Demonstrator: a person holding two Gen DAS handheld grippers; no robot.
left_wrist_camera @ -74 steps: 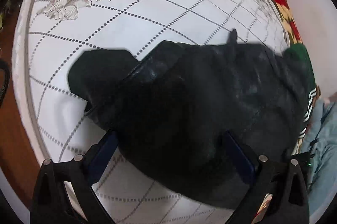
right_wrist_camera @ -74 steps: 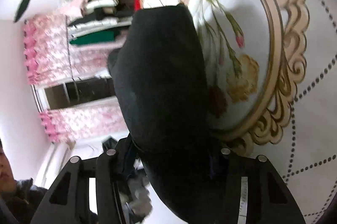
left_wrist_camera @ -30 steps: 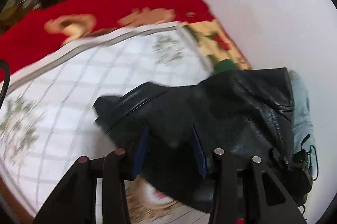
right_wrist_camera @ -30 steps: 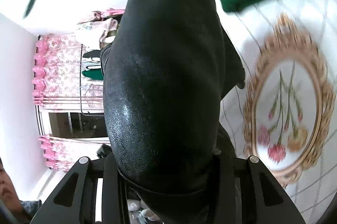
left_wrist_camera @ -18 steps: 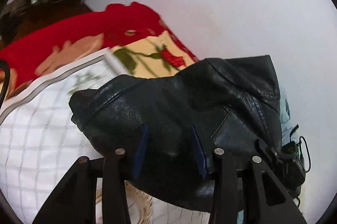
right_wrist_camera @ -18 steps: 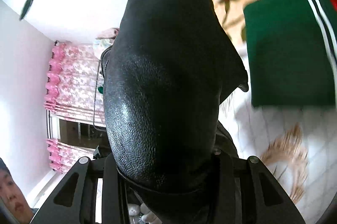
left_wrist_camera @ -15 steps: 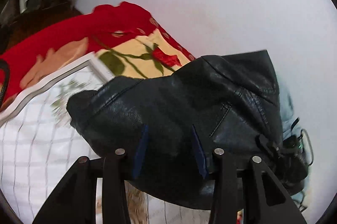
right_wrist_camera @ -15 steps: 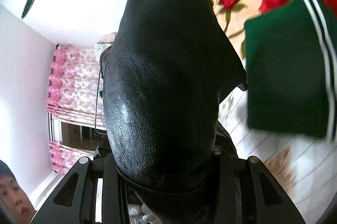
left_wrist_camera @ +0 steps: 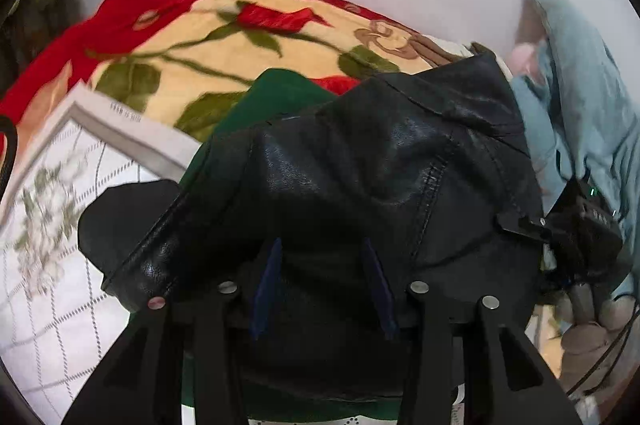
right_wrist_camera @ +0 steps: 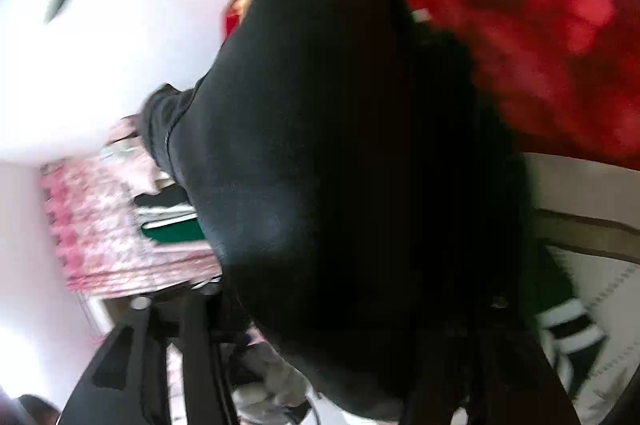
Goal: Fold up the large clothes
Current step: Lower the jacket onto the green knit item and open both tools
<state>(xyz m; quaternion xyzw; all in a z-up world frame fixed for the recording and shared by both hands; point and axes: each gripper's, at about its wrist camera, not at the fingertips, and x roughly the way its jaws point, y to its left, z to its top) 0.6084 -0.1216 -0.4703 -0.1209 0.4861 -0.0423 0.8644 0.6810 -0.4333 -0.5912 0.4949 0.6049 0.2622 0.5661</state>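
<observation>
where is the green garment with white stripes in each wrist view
Left wrist view: the green garment shows at centre left, its top edge peeking out from under the black leather jacket, and a strip of it again along the bottom.
Right wrist view: only its striped cuff shows, at lower right beside the jacket.
Shared landmark: the red floral blanket, upper left in the left wrist view and upper right in the right.

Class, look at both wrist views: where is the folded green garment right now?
In the left wrist view, the green garment lies on the bed beneath the black leather jacket, peeking out at its upper left, beside the rose-patterned blanket.
</observation>
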